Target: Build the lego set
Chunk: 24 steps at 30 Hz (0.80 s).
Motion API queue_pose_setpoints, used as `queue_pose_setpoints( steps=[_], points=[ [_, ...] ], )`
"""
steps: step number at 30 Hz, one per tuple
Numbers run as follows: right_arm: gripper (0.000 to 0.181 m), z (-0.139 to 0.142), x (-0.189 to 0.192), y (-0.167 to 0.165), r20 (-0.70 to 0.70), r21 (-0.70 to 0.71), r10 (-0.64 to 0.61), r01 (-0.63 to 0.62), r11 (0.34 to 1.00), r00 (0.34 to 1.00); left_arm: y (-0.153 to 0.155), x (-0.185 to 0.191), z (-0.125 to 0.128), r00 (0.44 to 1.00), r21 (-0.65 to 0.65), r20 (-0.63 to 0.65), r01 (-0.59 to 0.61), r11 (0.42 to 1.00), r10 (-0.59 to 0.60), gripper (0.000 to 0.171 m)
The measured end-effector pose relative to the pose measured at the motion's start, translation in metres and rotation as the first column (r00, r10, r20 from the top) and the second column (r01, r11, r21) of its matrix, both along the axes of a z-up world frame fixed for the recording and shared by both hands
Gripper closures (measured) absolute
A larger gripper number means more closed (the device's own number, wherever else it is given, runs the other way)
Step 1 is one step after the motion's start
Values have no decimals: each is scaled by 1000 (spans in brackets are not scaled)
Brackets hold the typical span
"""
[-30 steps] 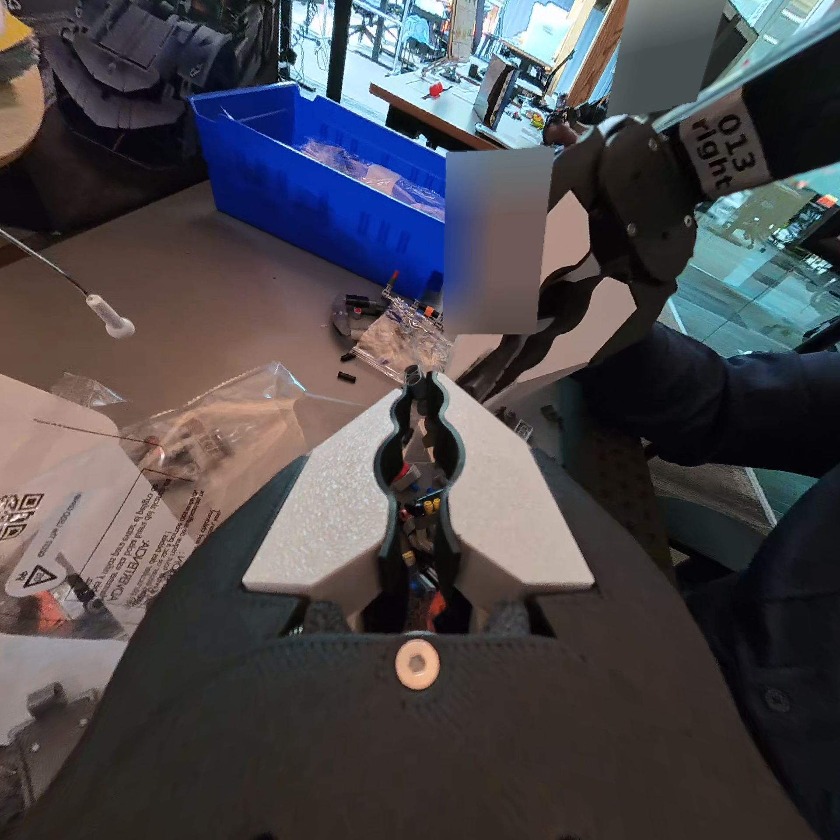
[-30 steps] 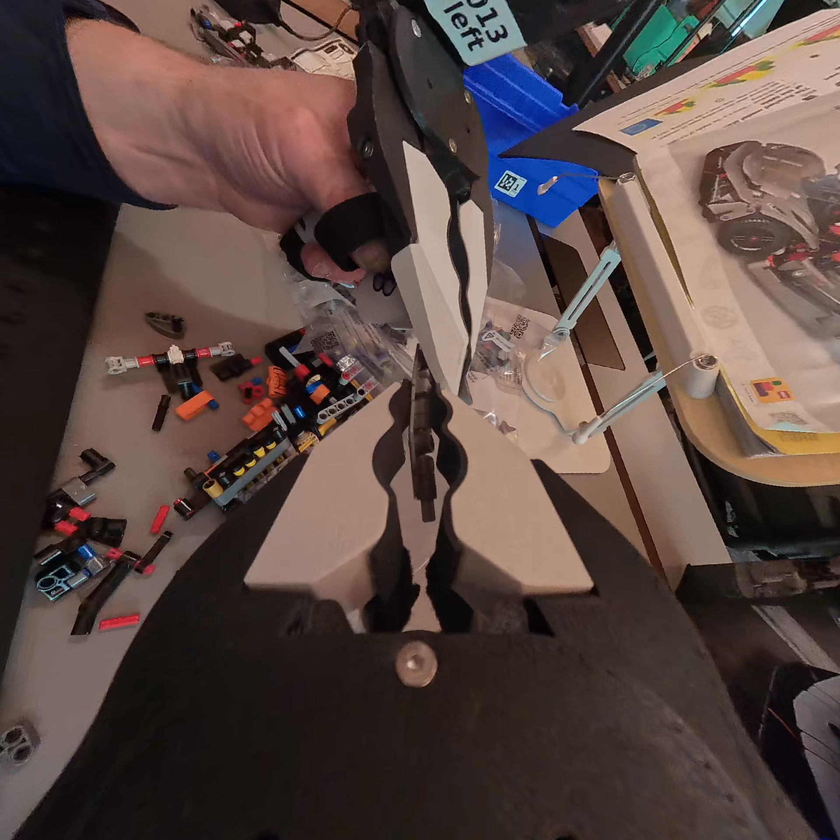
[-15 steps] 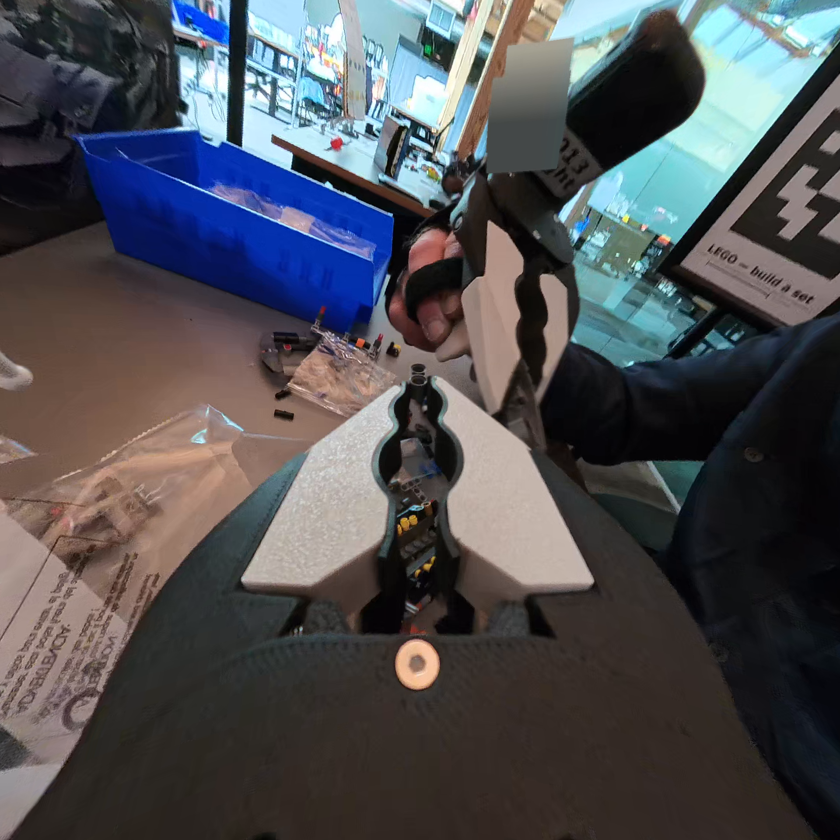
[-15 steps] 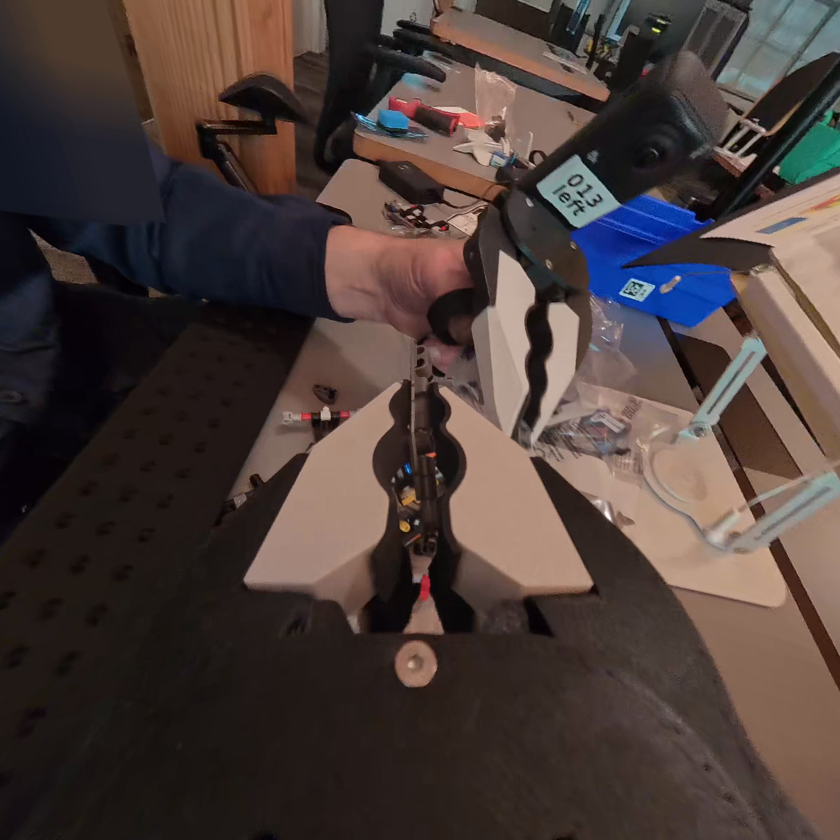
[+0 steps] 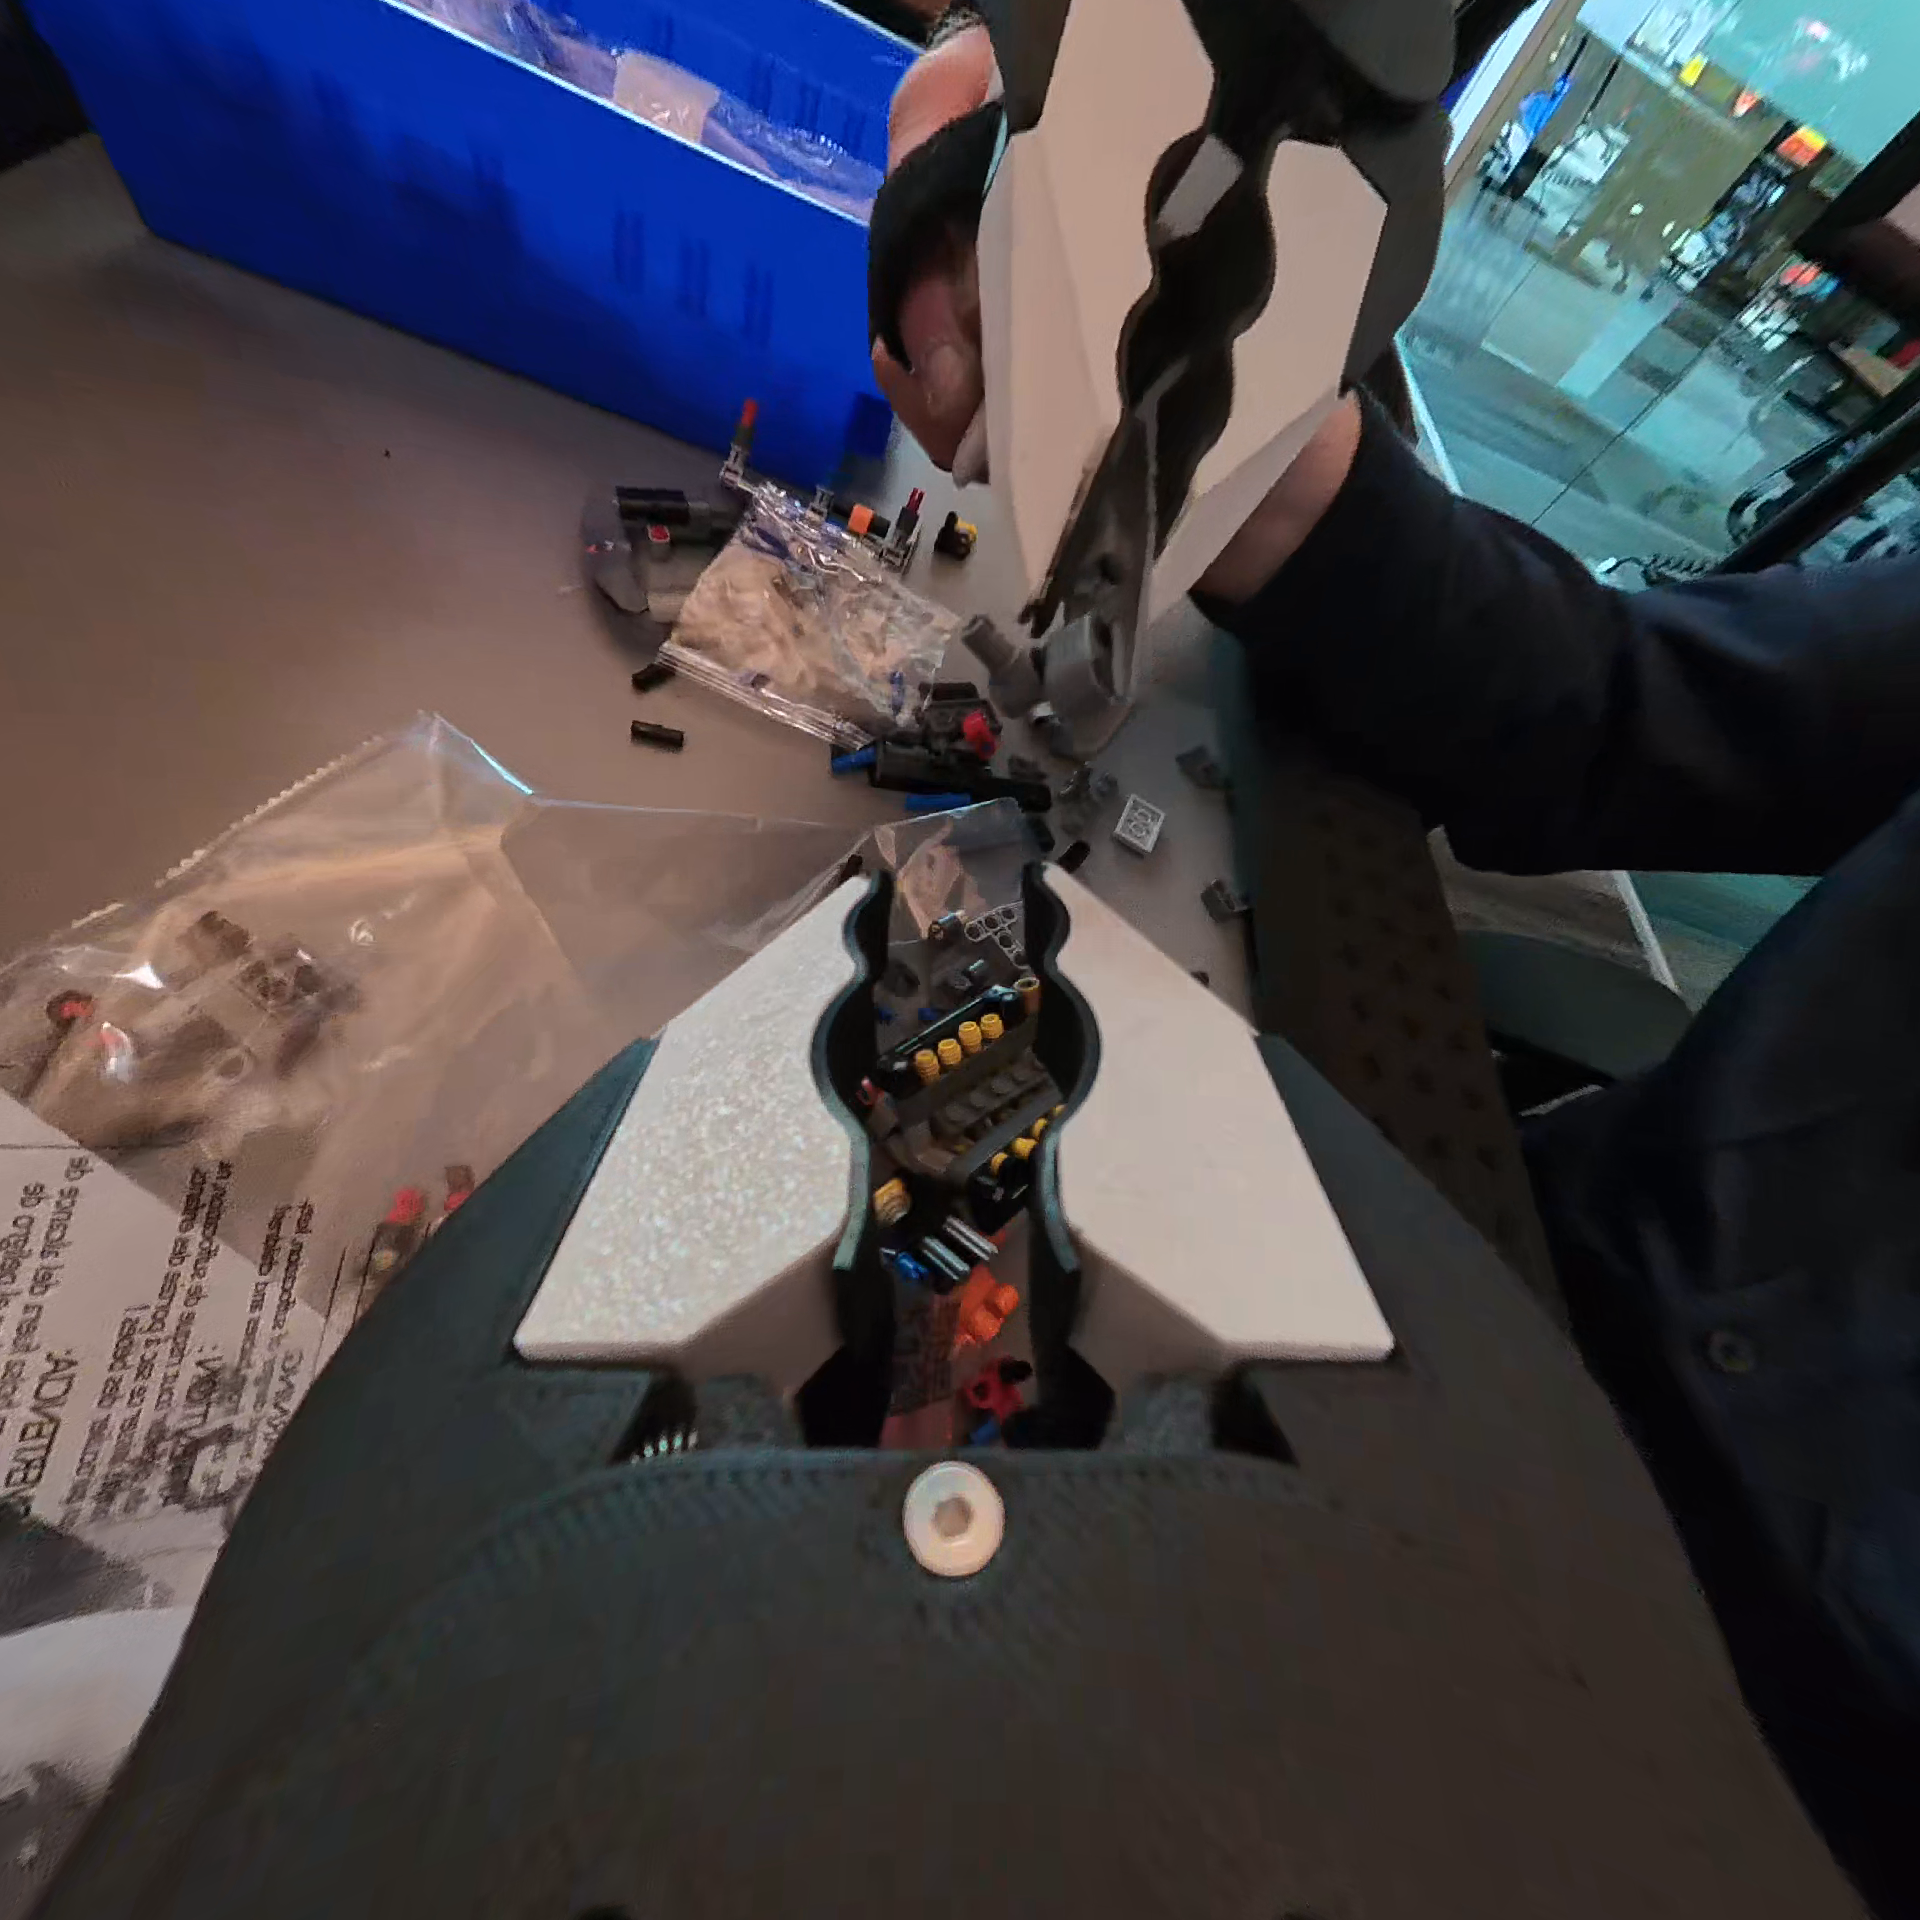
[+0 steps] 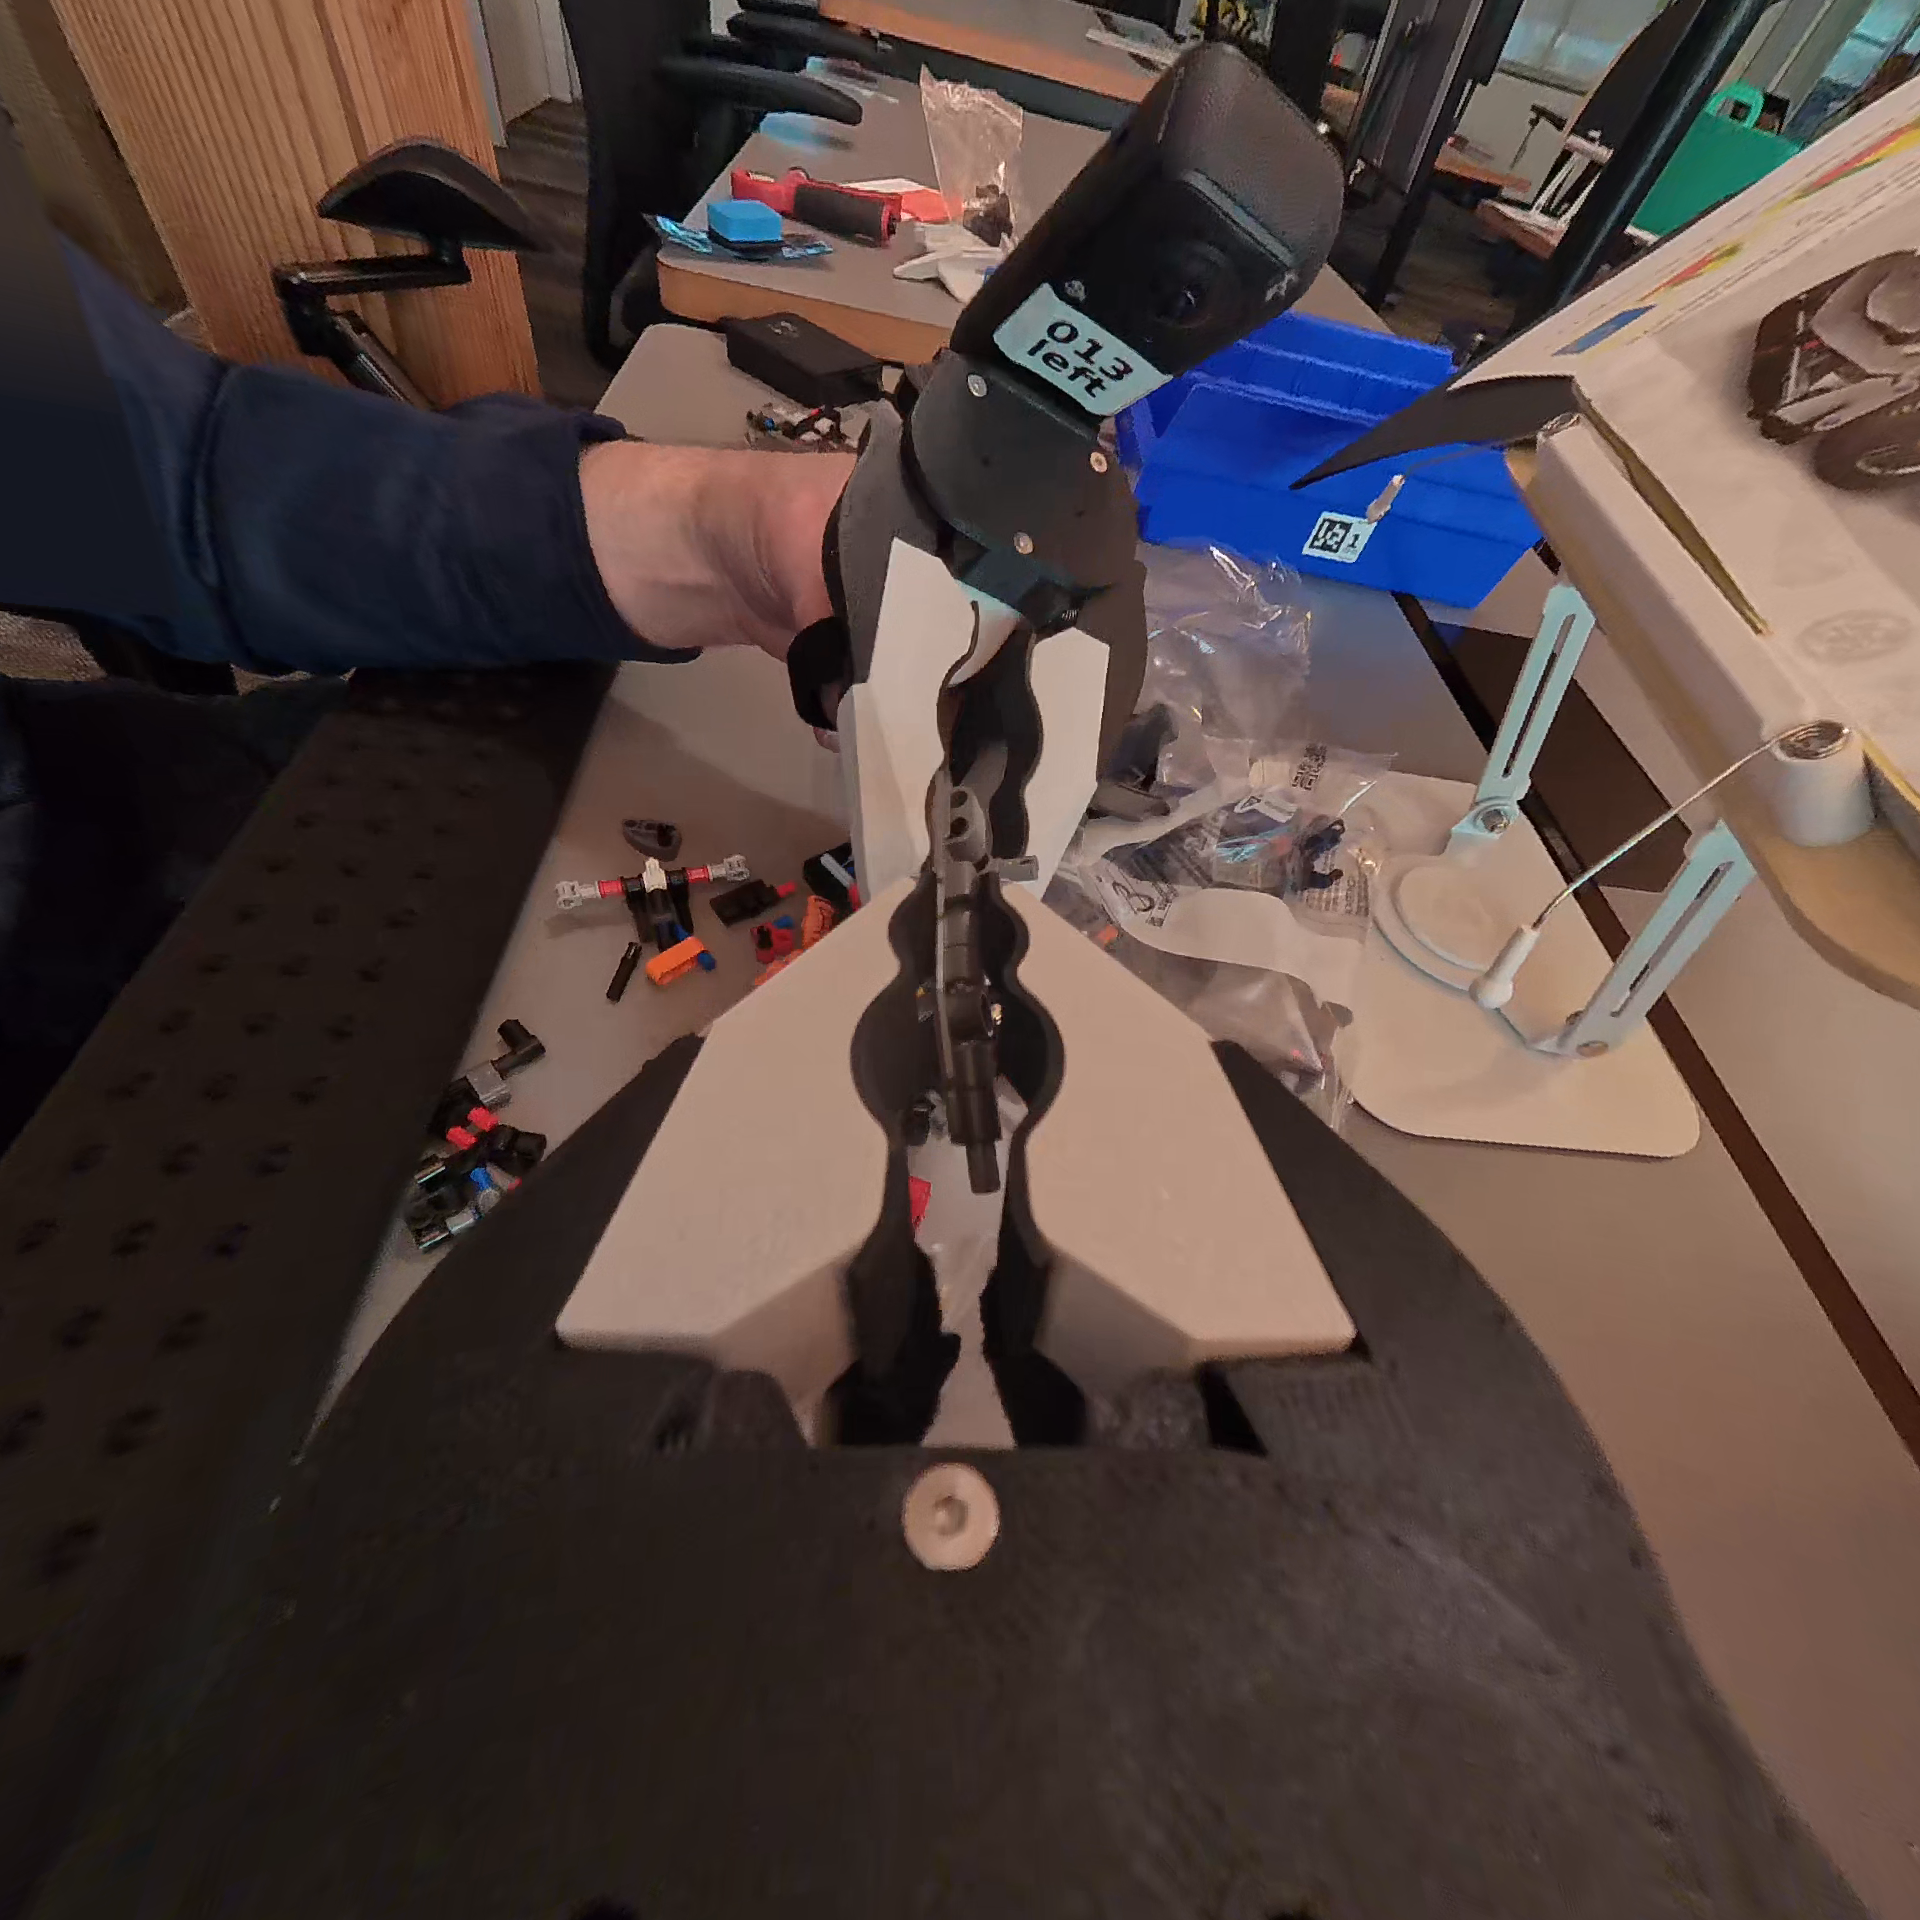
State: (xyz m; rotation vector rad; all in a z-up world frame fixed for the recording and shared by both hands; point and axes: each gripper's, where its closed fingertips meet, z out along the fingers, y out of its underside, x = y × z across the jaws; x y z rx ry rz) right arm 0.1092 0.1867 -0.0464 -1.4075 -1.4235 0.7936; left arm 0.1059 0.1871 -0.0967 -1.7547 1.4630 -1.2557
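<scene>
My left gripper (image 5: 953,883) is open and empty above the table, and a black and yellow lego assembly (image 5: 956,1049) lies below, seen between its fingers. My right gripper (image 6: 956,894) is shut on a long dark grey lego assembly (image 6: 961,1039) that sticks out past its tips. In the left wrist view the right gripper (image 5: 1081,665) points down with the grey assembly end (image 5: 1008,660) at its tips. In the right wrist view the left gripper's fingers (image 6: 904,727) hang just behind that assembly.
Loose lego pieces (image 6: 675,914) and clear plastic bags (image 5: 312,935) litter the grey table (image 5: 260,520). A blue bin (image 5: 468,187) stands at the back. An instruction booklet (image 6: 1766,416) rests on a white stand (image 6: 1507,1070) at the right. A black perforated board (image 6: 208,987) lies at the left. Some 5 cm of space lies between my two pairs of fingers.
My left gripper has opened and no longer holds the small dark piece at its tips. Both grippers have tilted down toward the table. The right gripper still holds its assembly.
</scene>
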Motion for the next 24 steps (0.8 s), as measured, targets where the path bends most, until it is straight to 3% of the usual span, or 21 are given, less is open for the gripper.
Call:
queue_pose_setpoints(
  steps=[7, 14, 24],
  points=[
    [177, -11, 1, 6, 63, 16, -38, 37, 999, 997, 4, -3, 21, 994, 8, 104, -19, 1000, 18, 149],
    [177, -13, -3, 12, 111, 188, -93, 71, 980, 989, -2, -3, 40, 978, -15, 209, 1, 1000, 2, 148],
    [177, -7, -5, 8, 86, 219, -84, 63, 974, 993, 0, 1, 35, 982, 45, 188, -27, 999, 18, 165]
  ],
)
